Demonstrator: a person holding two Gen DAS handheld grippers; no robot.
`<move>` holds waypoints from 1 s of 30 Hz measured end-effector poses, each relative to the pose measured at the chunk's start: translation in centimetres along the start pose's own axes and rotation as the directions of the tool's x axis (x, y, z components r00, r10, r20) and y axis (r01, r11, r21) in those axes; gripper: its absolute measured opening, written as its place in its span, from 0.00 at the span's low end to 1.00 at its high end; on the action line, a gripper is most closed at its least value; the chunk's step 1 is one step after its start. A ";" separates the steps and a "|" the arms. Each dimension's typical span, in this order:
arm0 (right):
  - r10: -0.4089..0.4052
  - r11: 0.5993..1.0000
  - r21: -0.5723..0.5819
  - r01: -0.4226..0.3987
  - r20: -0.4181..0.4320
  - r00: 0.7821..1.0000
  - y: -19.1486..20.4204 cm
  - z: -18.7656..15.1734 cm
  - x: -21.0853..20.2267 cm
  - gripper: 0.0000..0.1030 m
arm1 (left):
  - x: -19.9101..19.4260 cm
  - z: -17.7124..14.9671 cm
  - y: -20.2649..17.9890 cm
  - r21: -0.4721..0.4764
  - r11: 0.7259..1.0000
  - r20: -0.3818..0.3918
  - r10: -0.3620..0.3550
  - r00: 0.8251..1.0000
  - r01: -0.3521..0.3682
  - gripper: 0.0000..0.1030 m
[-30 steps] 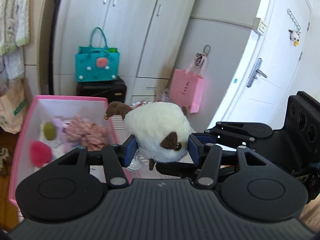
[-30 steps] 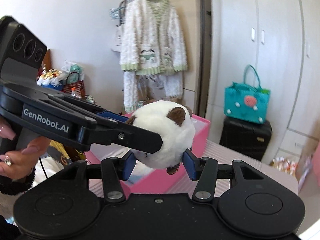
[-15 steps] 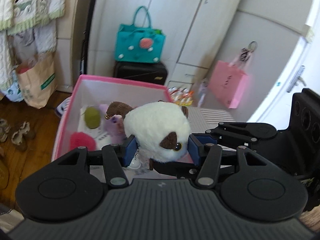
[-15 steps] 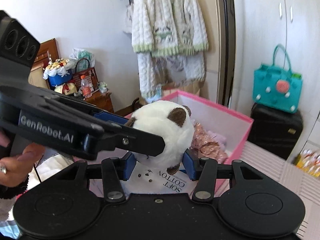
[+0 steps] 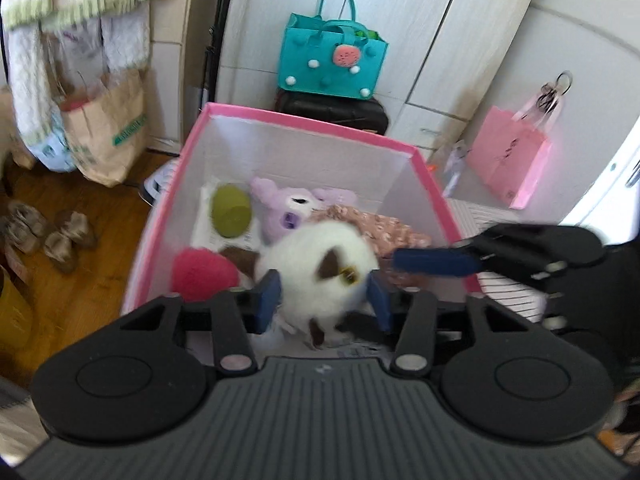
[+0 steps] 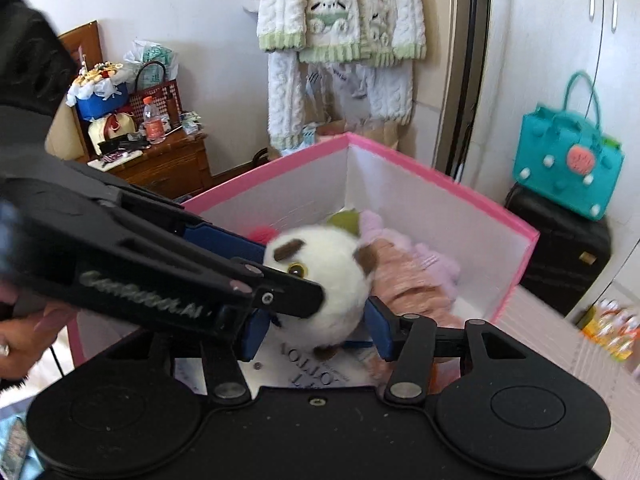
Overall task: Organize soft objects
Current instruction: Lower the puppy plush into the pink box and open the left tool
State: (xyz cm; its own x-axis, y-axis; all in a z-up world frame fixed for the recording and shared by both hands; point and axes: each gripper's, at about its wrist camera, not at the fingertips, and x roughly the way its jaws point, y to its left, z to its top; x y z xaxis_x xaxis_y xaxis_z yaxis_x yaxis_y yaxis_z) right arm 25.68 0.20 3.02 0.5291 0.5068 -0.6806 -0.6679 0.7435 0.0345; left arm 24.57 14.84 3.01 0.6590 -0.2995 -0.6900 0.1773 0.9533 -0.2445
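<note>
A round white plush with brown ears (image 5: 320,276) (image 6: 324,284) sits between the blue pads of both grippers, over the open pink box (image 5: 308,124) (image 6: 400,156). My left gripper (image 5: 322,296) is shut on the plush from its sides. My right gripper (image 6: 314,334) is shut on the same plush; its fingers (image 5: 436,262) reach in from the right in the left wrist view. Inside the box lie a red pompom (image 5: 202,274), a green ball (image 5: 231,216), a purple plush (image 5: 288,210) and a pink floral fabric (image 5: 376,228) (image 6: 408,280).
A teal handbag (image 5: 332,58) stands on a black suitcase (image 5: 332,110) behind the box. A pink paper bag (image 5: 508,162) hangs at the right. A brown paper bag (image 5: 108,128) and shoes (image 5: 48,236) are on the wooden floor at the left. A wooden dresser (image 6: 160,164) stands far left.
Both grippers have carried the white plush from above the box's edge to over and down into the box's opening. The cameras now tilt down onto the box's contents.
</note>
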 end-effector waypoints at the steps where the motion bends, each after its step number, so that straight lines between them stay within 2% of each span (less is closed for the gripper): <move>1: -0.019 1.000 -0.014 0.019 0.010 1.000 0.1 0.1 -0.3 0.56 | -0.1 0.0 -0.2 0.030 0.999 0.016 0.043 0.999 -0.044 0.35; 2: -0.033 0.999 -0.027 0.033 0.019 0.999 0.0 -0.1 -0.8 0.56 | -0.2 0.0 -0.3 0.048 0.997 0.029 0.062 0.998 -0.064 0.35; 6: -0.047 0.998 -0.028 0.049 0.063 0.997 -0.5 -0.6 -3.0 0.56 | 0.2 -0.2 -0.7 0.062 0.997 -0.003 0.036 0.999 -0.035 0.32; 12: -0.041 0.998 0.048 0.036 0.125 0.991 -1.3 -2.0 -5.8 0.56 | -0.6 -1.3 -2.3 0.103 0.987 0.047 0.122 0.991 -0.126 0.33; 15: -0.042 0.996 0.081 0.030 0.160 0.986 -1.1 -2.8 -7.6 0.56 | -2.8 -1.6 -3.2 0.107 0.981 0.101 0.152 0.983 -0.163 0.44; 17: -0.062 0.995 0.088 0.046 0.185 0.981 -0.5 -3.3 -8.9 0.56 | -4.6 -1.8 -3.7 0.109 0.978 0.138 0.161 0.977 -0.177 0.57; 24: -0.152 0.982 0.144 0.122 0.220 0.964 0.7 -6.0 -14.0 0.58 | -11.0 -3.9 -6.1 0.123 0.981 0.234 0.118 0.965 -0.150 0.68; 30: -0.238 0.958 0.218 0.188 0.231 0.943 1.4 -8.4 -17.2 0.64 | -13.4 -6.2 -9.1 0.170 0.974 0.286 0.096 0.953 -0.149 0.78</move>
State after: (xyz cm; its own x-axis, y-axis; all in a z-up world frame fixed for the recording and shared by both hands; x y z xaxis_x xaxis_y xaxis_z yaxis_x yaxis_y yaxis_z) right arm 11.24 -11.14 8.67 0.7789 0.4023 -0.4811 -0.4259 0.9024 0.0651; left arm 9.61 9.97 10.25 0.8543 -0.1833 -0.4864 0.1991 0.9798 -0.0195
